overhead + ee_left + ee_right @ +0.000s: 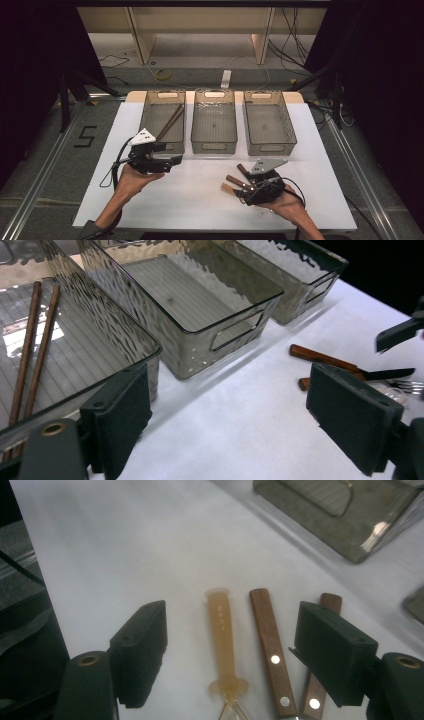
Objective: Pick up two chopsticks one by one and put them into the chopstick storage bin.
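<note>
Three cutlery pieces lie on the white table (200,200) at the front right: a tan plastic handle (222,635), a riveted brown wooden handle (270,645) and a second wooden handle (327,602), partly behind one jaw. My right gripper (235,655) hovers open over them, its jaws standing either side of the tan and first wooden handles without touching. In the high view it (246,191) sits at the handles' near ends. My left gripper (176,160) is open and holds nothing, in front of the left bin (165,148). Two brown chopsticks (30,355) lie in that bin.
A middle bin (214,148) and a right bin (270,149), both clear grey plastic, stand in the back row beside the left one. The left gripper view shows a wooden-handled knife (320,357) and a fork (405,386) on the white surface.
</note>
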A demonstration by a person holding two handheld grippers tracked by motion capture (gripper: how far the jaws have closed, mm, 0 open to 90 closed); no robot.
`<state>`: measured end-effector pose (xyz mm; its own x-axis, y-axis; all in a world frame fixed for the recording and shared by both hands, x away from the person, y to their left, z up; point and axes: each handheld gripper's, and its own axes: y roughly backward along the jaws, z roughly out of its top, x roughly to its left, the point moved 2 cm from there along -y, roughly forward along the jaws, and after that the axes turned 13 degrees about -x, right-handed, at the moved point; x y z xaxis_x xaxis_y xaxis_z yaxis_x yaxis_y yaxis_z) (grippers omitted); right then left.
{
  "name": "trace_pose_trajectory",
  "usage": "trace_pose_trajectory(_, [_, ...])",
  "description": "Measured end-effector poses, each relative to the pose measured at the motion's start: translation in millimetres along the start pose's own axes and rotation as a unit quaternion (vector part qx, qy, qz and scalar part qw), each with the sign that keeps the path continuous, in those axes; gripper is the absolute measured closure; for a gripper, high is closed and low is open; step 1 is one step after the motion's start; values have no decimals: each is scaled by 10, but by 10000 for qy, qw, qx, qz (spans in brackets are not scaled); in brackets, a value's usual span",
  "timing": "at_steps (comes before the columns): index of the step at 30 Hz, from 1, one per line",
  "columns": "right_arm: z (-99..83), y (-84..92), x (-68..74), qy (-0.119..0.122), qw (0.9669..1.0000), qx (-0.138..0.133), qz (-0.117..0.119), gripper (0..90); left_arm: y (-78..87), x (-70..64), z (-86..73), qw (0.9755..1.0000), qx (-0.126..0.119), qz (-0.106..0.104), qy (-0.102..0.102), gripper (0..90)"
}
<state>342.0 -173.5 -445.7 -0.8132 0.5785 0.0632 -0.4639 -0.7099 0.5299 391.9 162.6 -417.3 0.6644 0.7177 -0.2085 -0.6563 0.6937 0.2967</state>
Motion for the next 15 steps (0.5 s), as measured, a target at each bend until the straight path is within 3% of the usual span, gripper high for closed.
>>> trace_pose_trajectory(5, [-21,-68,31,114,9996,265,46,320,-13,-63,-58,9997,144,-17,-215,168])
trace_pose_trajectory(12, [-24,-150,18,132,9988,461,47,334,39,-139,-92,9994,130,-39,-303,161])
trace_pose_trajectory(15, [-31,-181,16,138,9984,542,58,337,83,-155,-113,9997,100,-38,-240,161])
